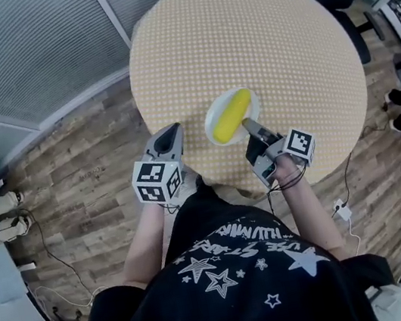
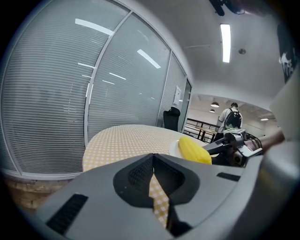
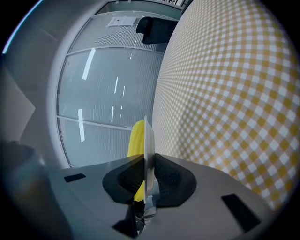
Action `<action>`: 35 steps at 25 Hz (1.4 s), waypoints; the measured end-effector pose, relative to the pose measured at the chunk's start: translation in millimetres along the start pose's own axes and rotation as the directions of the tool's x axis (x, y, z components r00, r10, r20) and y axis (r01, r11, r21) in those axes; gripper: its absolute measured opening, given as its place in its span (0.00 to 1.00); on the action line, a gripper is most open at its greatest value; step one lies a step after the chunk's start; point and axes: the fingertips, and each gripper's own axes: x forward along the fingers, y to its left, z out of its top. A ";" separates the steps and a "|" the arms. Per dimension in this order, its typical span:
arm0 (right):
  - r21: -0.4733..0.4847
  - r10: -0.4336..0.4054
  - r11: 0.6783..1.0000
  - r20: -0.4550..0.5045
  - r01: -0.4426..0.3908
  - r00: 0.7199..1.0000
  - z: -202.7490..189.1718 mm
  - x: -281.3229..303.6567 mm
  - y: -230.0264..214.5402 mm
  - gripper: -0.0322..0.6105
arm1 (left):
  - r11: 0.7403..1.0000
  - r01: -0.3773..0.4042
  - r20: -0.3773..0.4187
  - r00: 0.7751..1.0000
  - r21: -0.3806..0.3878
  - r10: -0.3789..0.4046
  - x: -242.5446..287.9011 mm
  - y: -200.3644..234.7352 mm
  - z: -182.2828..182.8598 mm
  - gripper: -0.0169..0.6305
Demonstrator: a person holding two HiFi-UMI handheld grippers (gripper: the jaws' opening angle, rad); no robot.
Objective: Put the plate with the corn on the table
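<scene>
- Yellow is the ear of corn [image 1: 232, 115], lying lengthwise on a small round white plate [image 1: 210, 125] a little right of centre in the head view.
- The plate is over the near part of the round table with the yellow-and-white checked cloth [image 1: 240, 33], which fills the upper middle of that frame.
- The right gripper [image 1: 249, 123] reaches in from the lower right. Its jaws are pinched on the near rim of the plate.
- In the right gripper view the rim [image 3: 149, 140] shows edge-on as a thin white line between the pads. The corn [image 3: 137, 138] is on its left and the checked cloth [image 3: 225, 93] on its right.
- I cannot tell whether the underside of the plate touches the cloth. The plate looks parallel to the table and close to it.
- The left gripper [image 1: 168, 140] is at lower centre-left of the head view, beside the plate and apart from it. Its jaws meet at the tips [image 2: 153, 161] with nothing between them.
- Step in hand, as I judge it: setting the plate down, near its end.
- The next move calls for the plate to be flat on the cloth. Then the right jaws should open and draw back along the rim without tipping it, since the corn could roll.
</scene>
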 end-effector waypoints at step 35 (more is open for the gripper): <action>0.014 -0.082 0.996 -0.120 0.084 0.989 28.6 222.0 -41.2 0.13 | 0.995 -0.047 -0.080 0.996 -0.087 0.041 69.1 134.4 -9.7 0.04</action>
